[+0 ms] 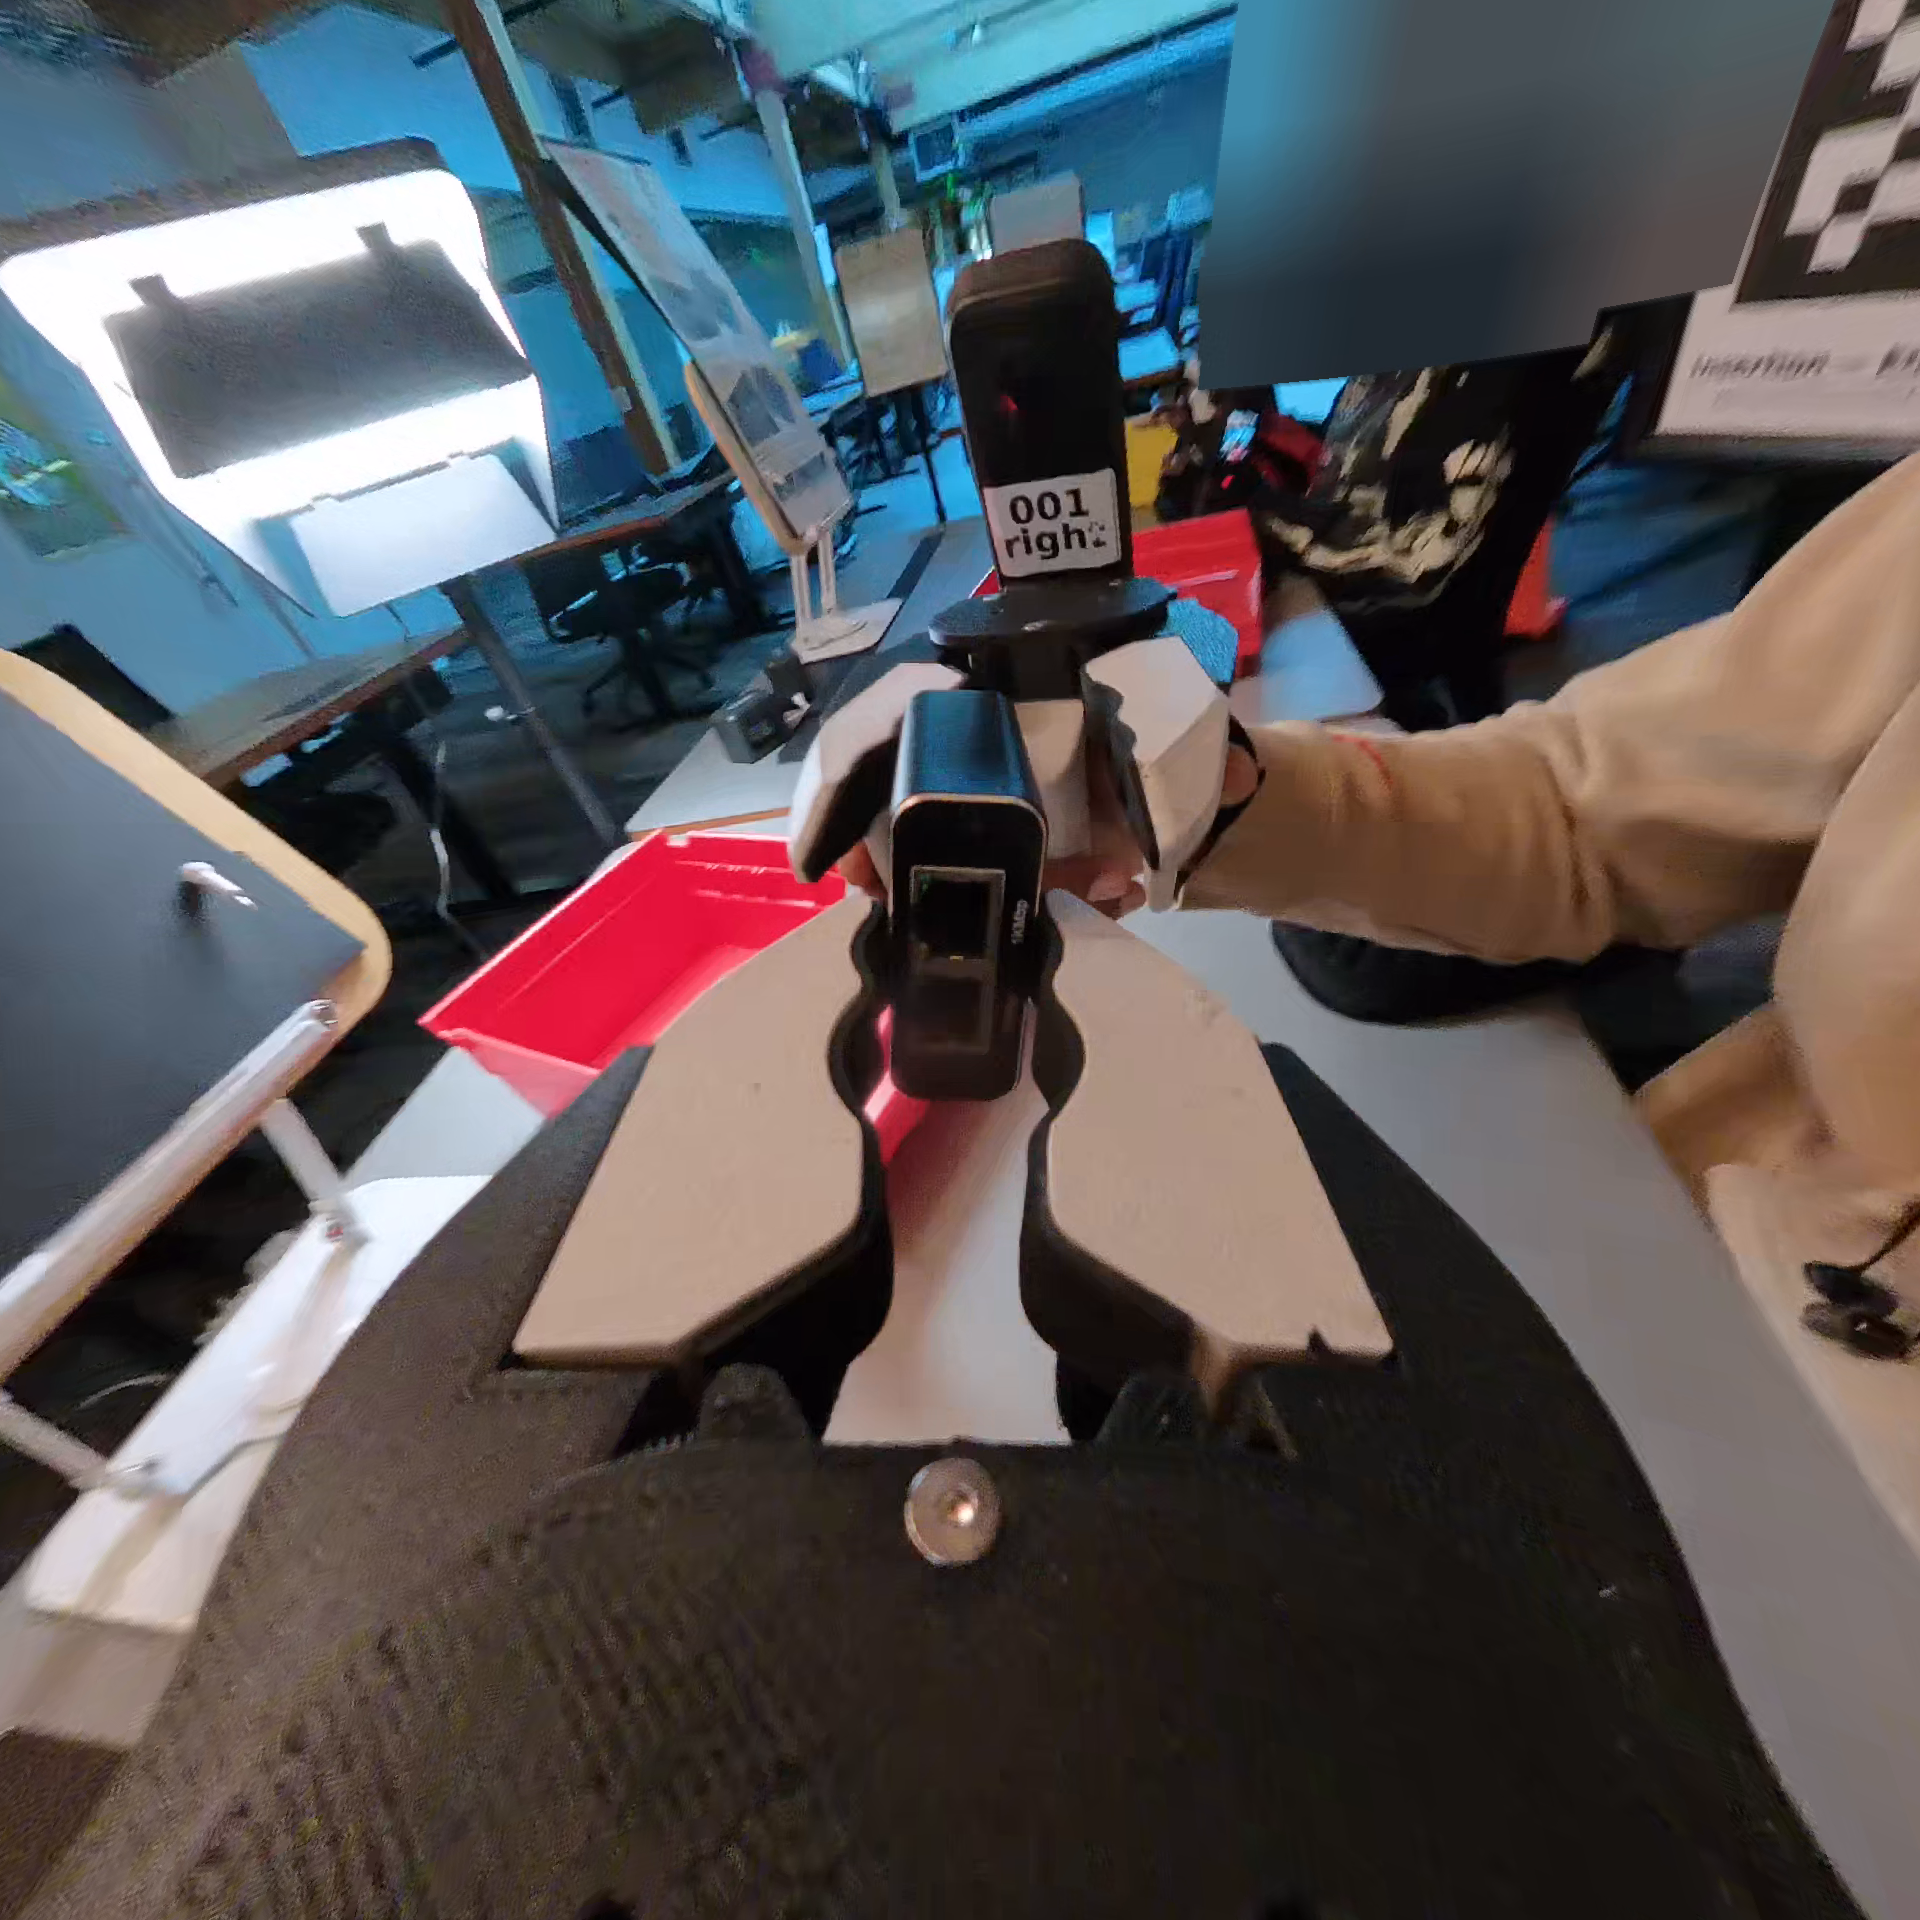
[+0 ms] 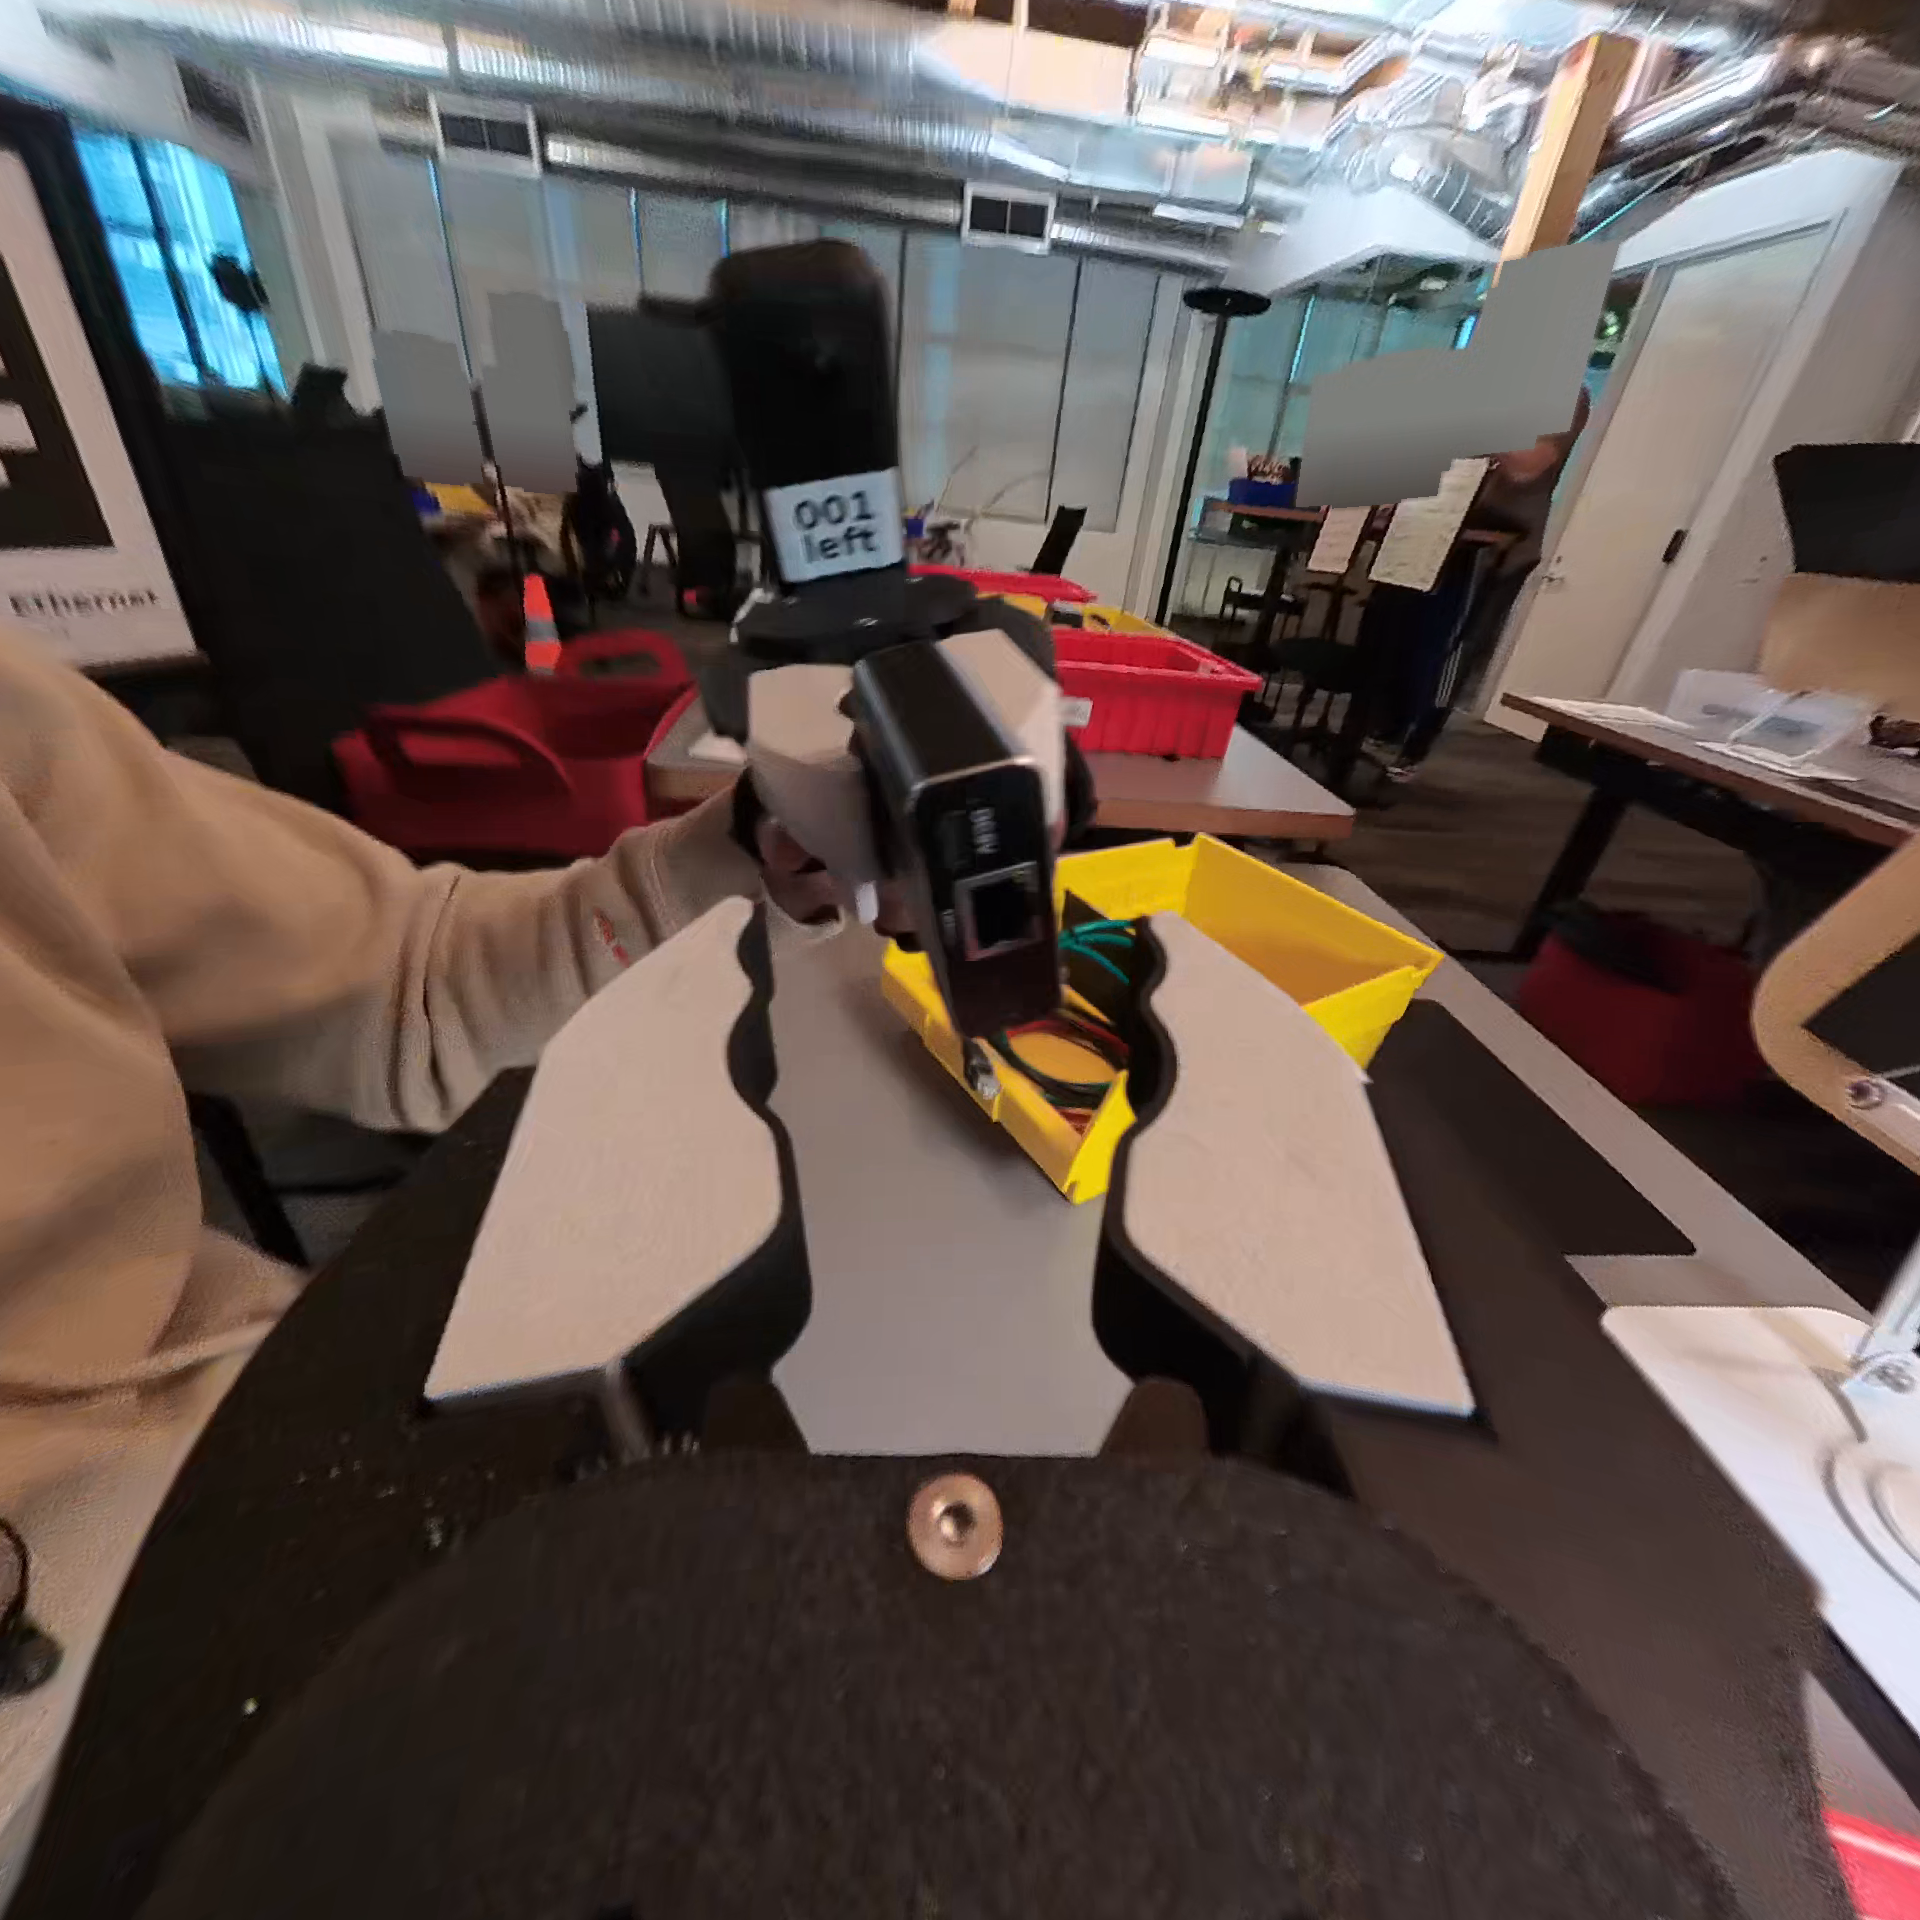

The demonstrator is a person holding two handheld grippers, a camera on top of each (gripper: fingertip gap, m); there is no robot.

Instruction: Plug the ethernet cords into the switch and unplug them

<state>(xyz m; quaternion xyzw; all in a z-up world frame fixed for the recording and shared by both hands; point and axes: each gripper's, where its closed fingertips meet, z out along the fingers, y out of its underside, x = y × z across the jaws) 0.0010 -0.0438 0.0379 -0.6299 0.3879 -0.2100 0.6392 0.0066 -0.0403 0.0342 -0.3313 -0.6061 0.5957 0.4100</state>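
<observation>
The switch [image 1: 966, 790] is a small black box held in the air. My left gripper [image 1: 954, 966] is shut on its near end, and the ethernet port [image 1: 951, 914] facing me is empty. In the right wrist view the switch [image 2: 966, 790] points its other end at me, also with an empty port [image 2: 997, 914]. My right gripper [image 2: 951, 935] is open and empty, its fingertips on either side of that end without touching it. Ethernet cords [image 2: 1070, 1049], green, red and orange, lie coiled in a yellow bin [image 2: 1299, 935] below the switch.
A red bin [image 1: 623, 956] sits on the grey table [image 2: 935, 1247] below and left of the switch. More red bins [image 2: 1153, 686] stand on a table behind. A person's beige sleeve [image 1: 1507, 790] reaches in from the right. A framed panel [image 1: 156, 935] stands at left. The grippers are tip to tip, or close to it.
</observation>
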